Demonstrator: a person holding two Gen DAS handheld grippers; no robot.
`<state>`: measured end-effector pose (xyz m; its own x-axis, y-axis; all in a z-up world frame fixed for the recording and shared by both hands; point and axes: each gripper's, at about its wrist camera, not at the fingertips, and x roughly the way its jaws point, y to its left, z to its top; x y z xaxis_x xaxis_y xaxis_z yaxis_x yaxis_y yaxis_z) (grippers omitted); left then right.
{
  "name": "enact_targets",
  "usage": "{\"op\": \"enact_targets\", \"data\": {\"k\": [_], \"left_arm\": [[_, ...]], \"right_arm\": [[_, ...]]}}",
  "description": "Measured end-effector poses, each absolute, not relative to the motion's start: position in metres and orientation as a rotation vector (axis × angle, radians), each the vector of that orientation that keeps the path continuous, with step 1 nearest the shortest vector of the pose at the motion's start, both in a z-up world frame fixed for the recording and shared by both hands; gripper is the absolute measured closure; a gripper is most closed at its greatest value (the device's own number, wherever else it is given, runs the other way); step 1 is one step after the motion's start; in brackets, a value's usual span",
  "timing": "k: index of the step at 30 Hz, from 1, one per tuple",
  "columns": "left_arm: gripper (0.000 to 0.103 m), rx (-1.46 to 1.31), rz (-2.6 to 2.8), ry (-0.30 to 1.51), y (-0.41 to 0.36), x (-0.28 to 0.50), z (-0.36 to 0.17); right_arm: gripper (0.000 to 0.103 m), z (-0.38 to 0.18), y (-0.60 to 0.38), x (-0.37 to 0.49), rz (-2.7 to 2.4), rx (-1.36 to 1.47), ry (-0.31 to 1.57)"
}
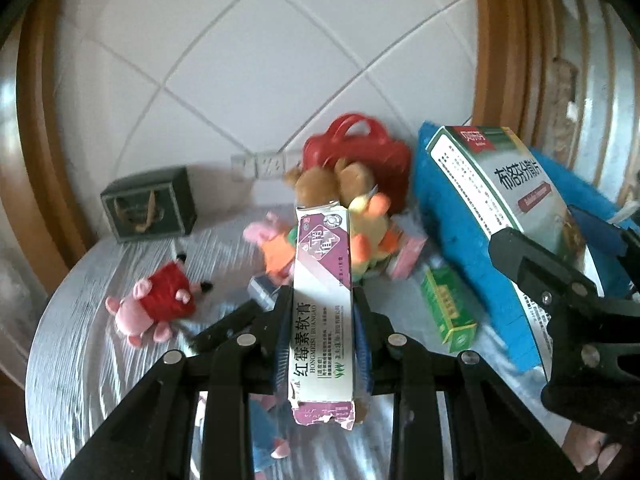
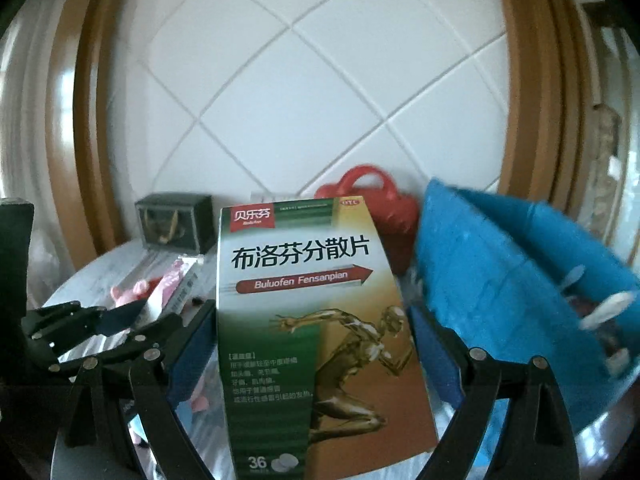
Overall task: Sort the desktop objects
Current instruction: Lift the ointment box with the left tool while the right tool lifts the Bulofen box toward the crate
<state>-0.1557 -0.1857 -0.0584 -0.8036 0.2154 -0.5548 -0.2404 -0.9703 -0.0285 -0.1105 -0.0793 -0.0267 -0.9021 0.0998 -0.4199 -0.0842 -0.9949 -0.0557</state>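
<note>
In the left wrist view, the left gripper (image 1: 322,332) has its jaws drawn narrow and clamped on a long ointment box (image 1: 322,308), which runs lengthwise out ahead of them, its torn end nearest the camera. Beyond the jaws, plush toys (image 1: 352,216) crowd the middle of the surface (image 1: 80,340), a pink pig toy (image 1: 152,304) lies off to their left, a small green box (image 1: 448,308) to their right, and a red bag (image 1: 360,152) stands farthest ahead. To the right, the right gripper carries its tablet box in front of a blue basket (image 1: 452,216). In the right wrist view, the right gripper (image 2: 312,340) has its jaws spread wide and pressed on the two long edges of the tablet box (image 2: 304,320), held upright between them, with the basket just to their right. Both boxes appear lifted clear, so the step is likely the carry to a sorting spot, perhaps the basket. Doing it well means keeping each grip steady, holding the two boxes apart, and lowering each fully before releasing it.
</note>
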Motion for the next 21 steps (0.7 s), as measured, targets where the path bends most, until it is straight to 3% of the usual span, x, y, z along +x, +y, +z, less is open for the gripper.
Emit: {"op": "enact_targets", "data": {"k": [10,21], "left_arm": [[0.076,-0.635,2.758,0.078,-0.115,-0.130,-0.012],[0.076,-0.520,2.734,0.032,0.046,-0.116,0.024]], "right_arm": [[0.013,0.030,-0.036,-0.060,2.934,-0.391,-0.062],[0.014,0.069,0.124,-0.016,2.852,-0.238,-0.054]]}}
